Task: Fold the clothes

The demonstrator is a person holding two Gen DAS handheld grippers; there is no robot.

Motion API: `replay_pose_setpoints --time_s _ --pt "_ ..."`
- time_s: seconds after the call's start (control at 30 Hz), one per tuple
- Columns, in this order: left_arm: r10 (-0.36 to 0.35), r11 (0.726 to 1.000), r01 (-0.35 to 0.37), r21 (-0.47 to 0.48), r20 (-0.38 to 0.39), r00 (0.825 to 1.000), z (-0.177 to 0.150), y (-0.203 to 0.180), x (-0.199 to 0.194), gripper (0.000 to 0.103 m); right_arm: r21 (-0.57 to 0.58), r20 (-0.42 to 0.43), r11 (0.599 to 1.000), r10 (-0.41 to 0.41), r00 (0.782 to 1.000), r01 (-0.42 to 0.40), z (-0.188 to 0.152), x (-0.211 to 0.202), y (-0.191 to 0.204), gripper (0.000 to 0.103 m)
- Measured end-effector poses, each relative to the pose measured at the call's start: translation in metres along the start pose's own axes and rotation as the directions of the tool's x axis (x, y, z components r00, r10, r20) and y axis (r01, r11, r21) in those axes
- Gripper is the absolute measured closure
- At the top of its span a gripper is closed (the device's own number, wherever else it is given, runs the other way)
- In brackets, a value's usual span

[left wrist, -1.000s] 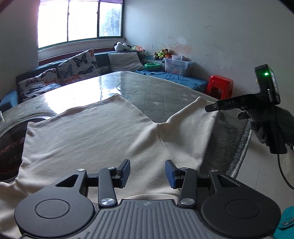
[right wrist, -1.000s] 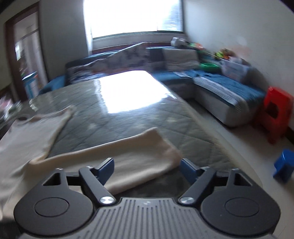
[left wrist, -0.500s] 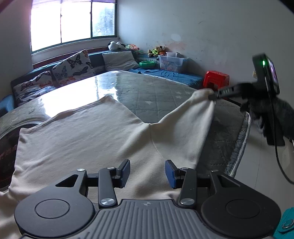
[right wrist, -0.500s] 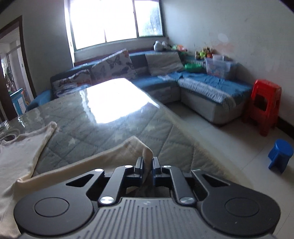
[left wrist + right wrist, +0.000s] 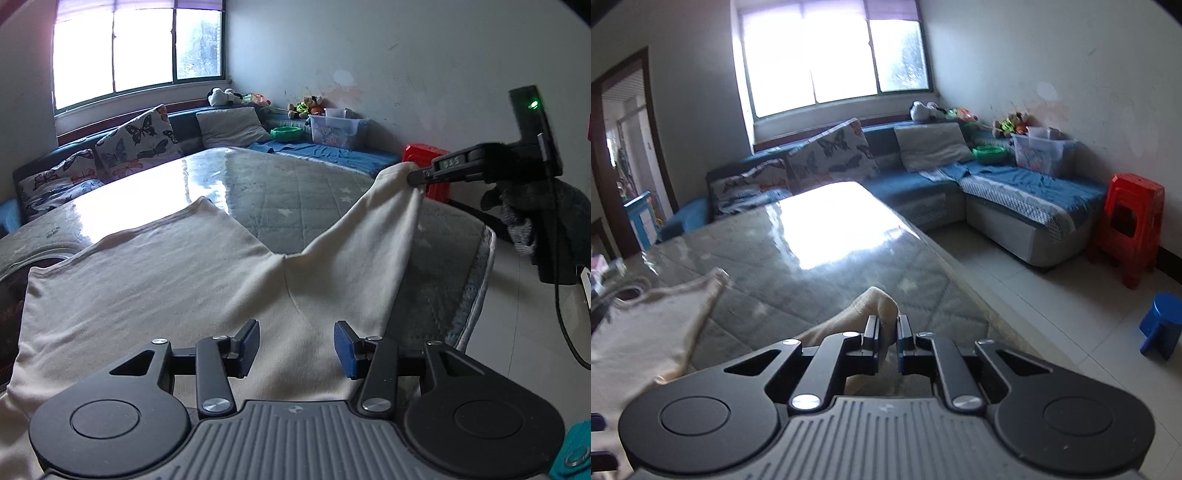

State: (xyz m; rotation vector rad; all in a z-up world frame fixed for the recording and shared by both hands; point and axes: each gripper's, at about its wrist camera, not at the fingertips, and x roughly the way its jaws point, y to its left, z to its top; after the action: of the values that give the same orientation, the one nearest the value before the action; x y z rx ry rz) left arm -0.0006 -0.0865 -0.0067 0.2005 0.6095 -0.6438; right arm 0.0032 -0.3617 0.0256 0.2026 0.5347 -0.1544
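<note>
Cream shirt (image 5: 155,280) lies spread over the quilted table (image 5: 295,192); my right tongs (image 5: 887,328) clamp its sleeve cuff (image 5: 877,301), lifted at two o'clock, while my left tongs (image 5: 296,345) hover apart above it.

Left black two-finger gripper (image 5: 296,344): jaws parted wide, blue pads facing each other, nothing between them. Right black two-finger gripper (image 5: 886,330): jaws closed on a pinch of cream fabric, raised, held level by a grey-gloved hand (image 5: 517,218).
</note>
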Motion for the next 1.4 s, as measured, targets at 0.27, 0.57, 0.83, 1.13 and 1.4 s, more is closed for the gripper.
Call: replay_pose_setpoints --time_s 0.27,0.57,0.83,1.13,1.4 --pt "0.004 0.999 -0.002 -0.047 0.029 1.000 -0.001 0.010 -0.007 0.055 -0.049 0.050 0.990 0.138 0.989 -0.136 0.036 -0.042 0.030 0.095" --pt "0.088 0.983 -0.076 -0.165 0.066 0.994 -0.017 0.045 -0.042 0.053 -0.184 0.009 0.910 0.378 0.926 -0.370 0.062 -0.074 0.110 0.095" --pt "0.173 0.957 -0.151 -0.248 0.069 0.983 -0.039 0.066 -0.074 0.050 -0.280 -0.117 0.784 0.546 0.830 -0.555 0.053 -0.065 0.200 0.095" --pt "0.226 0.931 -0.206 -0.300 0.033 0.973 -0.060 0.080 -0.089 0.049 -0.304 -0.341 0.668 0.590 0.732 -0.679 0.004 -0.046 0.266 0.090" --pt "0.268 0.919 -0.244 -0.310 0.034 0.963 -0.060 0.090 -0.099 0.049 -0.353 -0.357 0.685 0.531 0.769 -0.637 0.004 -0.039 0.245 0.083"
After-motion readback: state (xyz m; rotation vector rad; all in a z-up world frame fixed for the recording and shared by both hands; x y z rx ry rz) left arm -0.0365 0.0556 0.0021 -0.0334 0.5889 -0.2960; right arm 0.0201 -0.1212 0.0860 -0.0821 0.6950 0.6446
